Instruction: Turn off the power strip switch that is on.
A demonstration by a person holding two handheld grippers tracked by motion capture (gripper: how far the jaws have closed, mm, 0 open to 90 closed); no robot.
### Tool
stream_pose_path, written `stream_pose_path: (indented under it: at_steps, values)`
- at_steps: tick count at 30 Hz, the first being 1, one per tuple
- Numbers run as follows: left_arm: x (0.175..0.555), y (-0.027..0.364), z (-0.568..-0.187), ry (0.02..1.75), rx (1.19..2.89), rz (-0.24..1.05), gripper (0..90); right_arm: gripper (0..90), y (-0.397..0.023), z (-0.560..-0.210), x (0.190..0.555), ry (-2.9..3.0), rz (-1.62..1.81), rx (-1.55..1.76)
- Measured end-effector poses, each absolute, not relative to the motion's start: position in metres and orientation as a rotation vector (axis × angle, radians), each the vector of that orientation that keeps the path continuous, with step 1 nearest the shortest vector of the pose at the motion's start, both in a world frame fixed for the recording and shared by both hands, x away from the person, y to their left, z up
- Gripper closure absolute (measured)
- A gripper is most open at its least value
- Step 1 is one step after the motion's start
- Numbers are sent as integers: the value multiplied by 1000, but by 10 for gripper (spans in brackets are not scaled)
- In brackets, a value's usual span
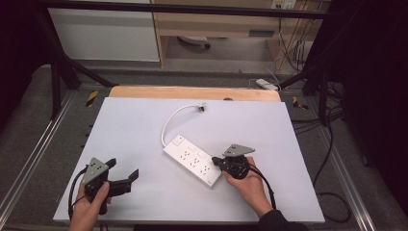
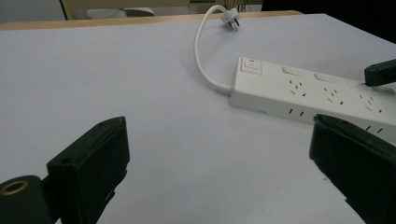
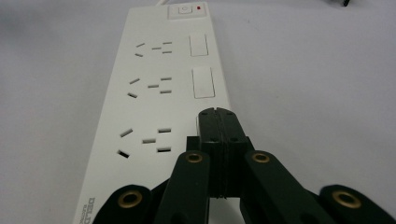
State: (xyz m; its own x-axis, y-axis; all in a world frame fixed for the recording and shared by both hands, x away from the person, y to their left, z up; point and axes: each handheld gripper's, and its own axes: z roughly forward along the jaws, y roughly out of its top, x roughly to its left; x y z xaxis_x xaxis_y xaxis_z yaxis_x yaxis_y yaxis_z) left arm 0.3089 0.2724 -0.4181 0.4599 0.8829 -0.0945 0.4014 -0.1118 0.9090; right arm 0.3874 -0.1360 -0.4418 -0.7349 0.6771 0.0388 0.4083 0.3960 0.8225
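while the right gripper (image 1: 222, 162) sits with its jaws clenched tight together, nothing between them, its tip rests over the near end of the power strip (image 1: 193, 160), on the side where the rocker switches run. in the right gripper view the closed tip (image 3: 217, 116) lies just past the last socket group, covering the spot of the nearest switch; whether it actually presses on the strip i cannot tell. ahead of that gripper the strip stretches away, three socket groups to its left, two white switches (image 3: 203, 82) ahead of the tip, and the main button with a red dot (image 3: 186, 10) at the far end.

the left gripper (image 1: 122, 173) is held low above the tabletop (image 1: 130, 130), well apart from the strip, jaws spread wide and released, holding nothing. in the left gripper view the strip (image 2: 317, 95) lies ahead and to the right of it, flat on the tabletop, and the other gripper's black tip (image 2: 380, 72) shows at the strip's far right. the strip's white cord (image 2: 201, 51) curves away from the button end, and its plug (image 2: 232, 19) lies near the tabletop's far edge.
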Motion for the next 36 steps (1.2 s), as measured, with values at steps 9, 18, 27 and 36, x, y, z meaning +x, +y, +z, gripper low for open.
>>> stream_pose_path:
  at_steps: [9,18,27,36]
  values:
    - [309,272,-418,1111,1719,603,52,900,-136,-443,387,2348,1257,939]
    - [309,272,-418,1111,1717,602,52,900,-136,-444,387,2342,1264,939]
    - [309,272,-419,1108,1722,602,52,900,-136,-444,386,2336,1266,934]
    - [309,272,-419,1108,1723,602,52,900,-136,-445,386,2334,1269,927]
